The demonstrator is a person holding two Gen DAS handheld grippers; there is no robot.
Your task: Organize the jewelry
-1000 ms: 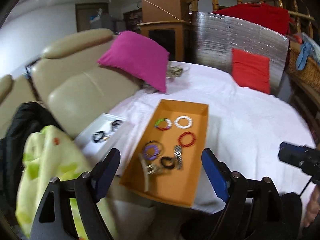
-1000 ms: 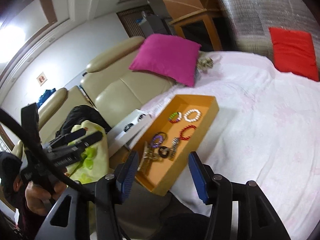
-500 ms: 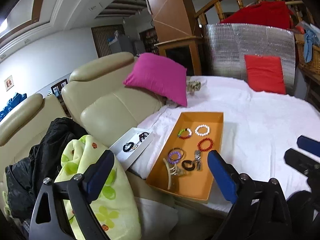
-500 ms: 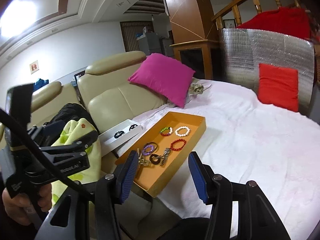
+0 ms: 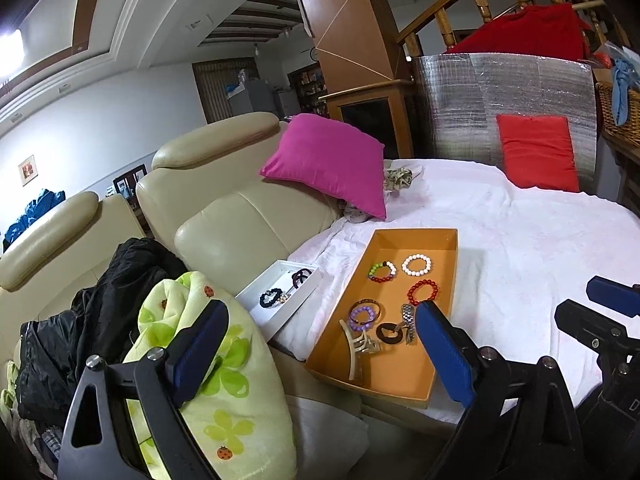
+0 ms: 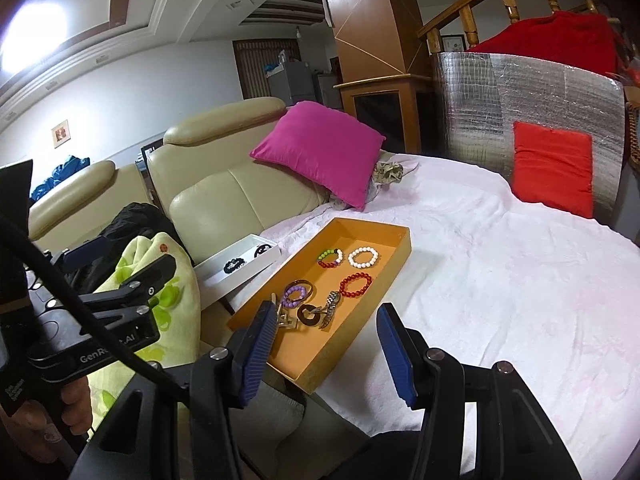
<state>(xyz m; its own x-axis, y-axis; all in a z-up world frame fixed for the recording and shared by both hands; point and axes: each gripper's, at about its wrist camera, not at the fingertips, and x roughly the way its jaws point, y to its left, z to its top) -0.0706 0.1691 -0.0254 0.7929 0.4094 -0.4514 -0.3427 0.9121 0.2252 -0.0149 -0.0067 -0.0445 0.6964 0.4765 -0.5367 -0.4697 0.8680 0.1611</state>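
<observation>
The jewelry sits in an orange tray (image 5: 404,376) on a white cloth (image 5: 520,240) spread over a round surface, with the tray's near end hanging past the cloth's edge. At the far end of the tray lie a multicoloured bead bracelet (image 5: 382,272) and a white bead bracelet (image 5: 417,264) side by side, and a red bead bracelet (image 5: 422,291) just nearer. Closer in, bunched together, are a purple bead bracelet (image 5: 362,315) inside a thin bangle, a beige hair claw (image 5: 358,350), a dark brown ring (image 5: 390,333) and a metal watch band (image 5: 407,316).

Left of the tray, a white box (image 5: 276,300) rests on the edge of the beige sofa (image 5: 240,216), holding a dark scrunchie (image 5: 270,297) and another dark hairpiece I can't make out. A pink cushion (image 5: 328,160) leans against the sofa back, a red cushion (image 5: 536,152) against a silver foil panel beyond.

The left tool (image 5: 316,344) hovers above the near end of the tray, its blue fingers spread wide after just opening further, nothing between them. The right tool (image 6: 324,344) hangs over the tray's near corner, its fingers parted about halfway and gripping nothing. A green flower-print blanket (image 5: 216,400) and a black jacket (image 5: 80,320) are heaped on the sofa seat.
</observation>
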